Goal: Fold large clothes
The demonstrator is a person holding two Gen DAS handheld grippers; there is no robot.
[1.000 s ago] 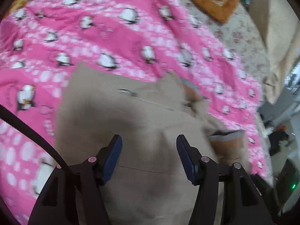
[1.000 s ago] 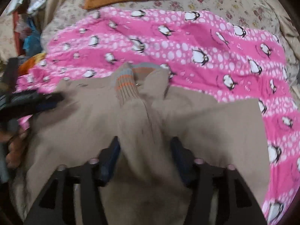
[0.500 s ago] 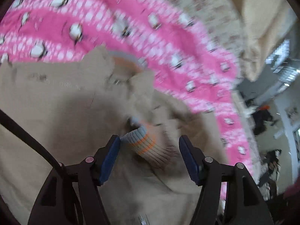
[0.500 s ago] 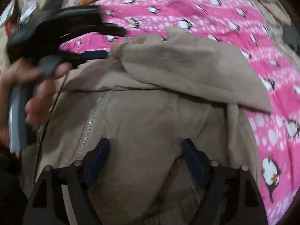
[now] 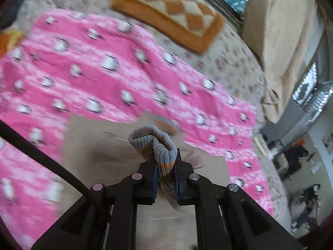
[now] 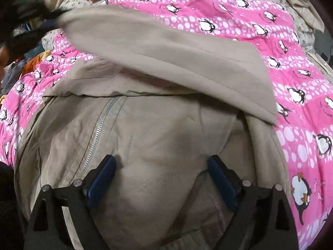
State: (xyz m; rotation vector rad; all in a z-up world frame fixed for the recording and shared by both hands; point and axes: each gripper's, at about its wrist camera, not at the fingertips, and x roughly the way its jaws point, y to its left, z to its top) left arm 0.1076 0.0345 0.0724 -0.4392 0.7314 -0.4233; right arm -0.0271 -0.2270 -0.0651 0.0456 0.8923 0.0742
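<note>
A beige zip-up jacket lies spread on a pink penguin-print blanket. My left gripper is shut on the jacket's grey ribbed sleeve cuff with an orange stripe, lifted above the jacket body. In the right wrist view the raised sleeve stretches across the jacket toward the upper left, where the left gripper appears blurred. My right gripper hovers low over the jacket front beside the zipper; its jaws are opening wide and the pads do not press on the cloth.
An orange-and-cream checkered cushion lies at the far end of the floral bed sheet. A beige curtain hangs at the right, with room clutter beyond the bed's edge. A person's hand shows at the left edge.
My left gripper closed on the striped cuff and lifted it, pulling the sleeve up over the jacket. My right gripper's jaws widened over the jacket front.
</note>
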